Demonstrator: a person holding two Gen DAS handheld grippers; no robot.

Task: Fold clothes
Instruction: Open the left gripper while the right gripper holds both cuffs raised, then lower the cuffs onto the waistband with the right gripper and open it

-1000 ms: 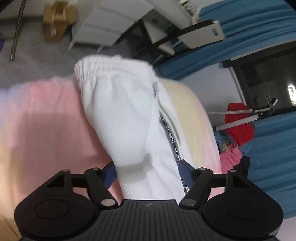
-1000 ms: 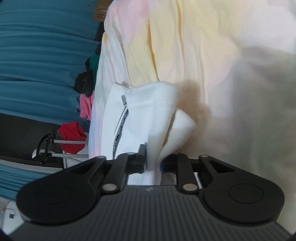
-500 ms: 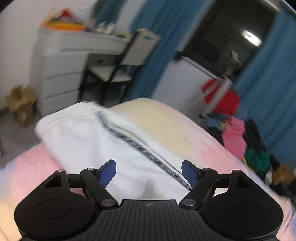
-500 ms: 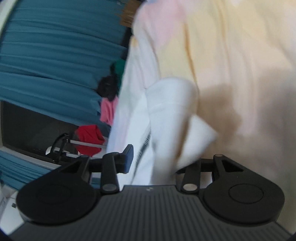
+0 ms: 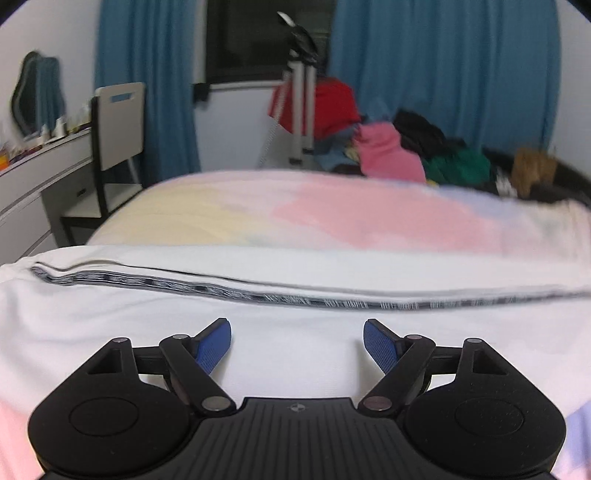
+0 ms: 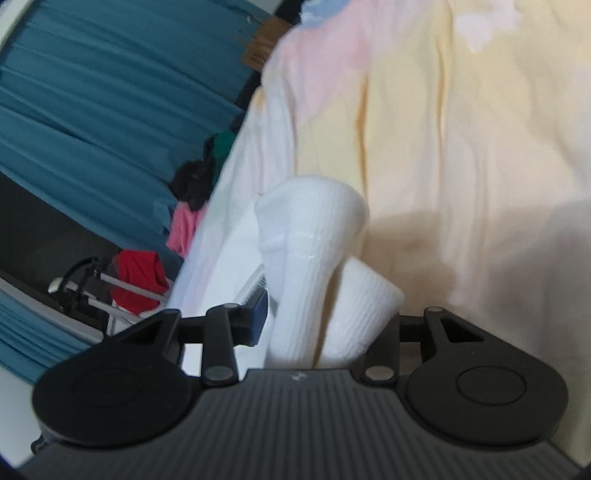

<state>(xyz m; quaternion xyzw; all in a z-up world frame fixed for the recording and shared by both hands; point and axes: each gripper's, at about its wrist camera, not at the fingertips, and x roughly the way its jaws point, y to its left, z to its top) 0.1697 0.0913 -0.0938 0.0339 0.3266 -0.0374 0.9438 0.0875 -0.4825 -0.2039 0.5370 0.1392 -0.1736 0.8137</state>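
White fleece trousers (image 5: 295, 354) with ribbed cuffs (image 6: 314, 266) on bed (image 5: 369, 218); left gripper (image 5: 297, 341) jaws apart above cloth, right gripper (image 6: 321, 325) jaws spread around cuffs

A pastel bedspread (image 5: 332, 210) covers the bed. Behind it hang blue curtains (image 5: 443, 74) beside a dark window (image 5: 266, 33). A tripod (image 5: 301, 92) stands near a chair (image 5: 118, 122) and desk (image 5: 37, 162).
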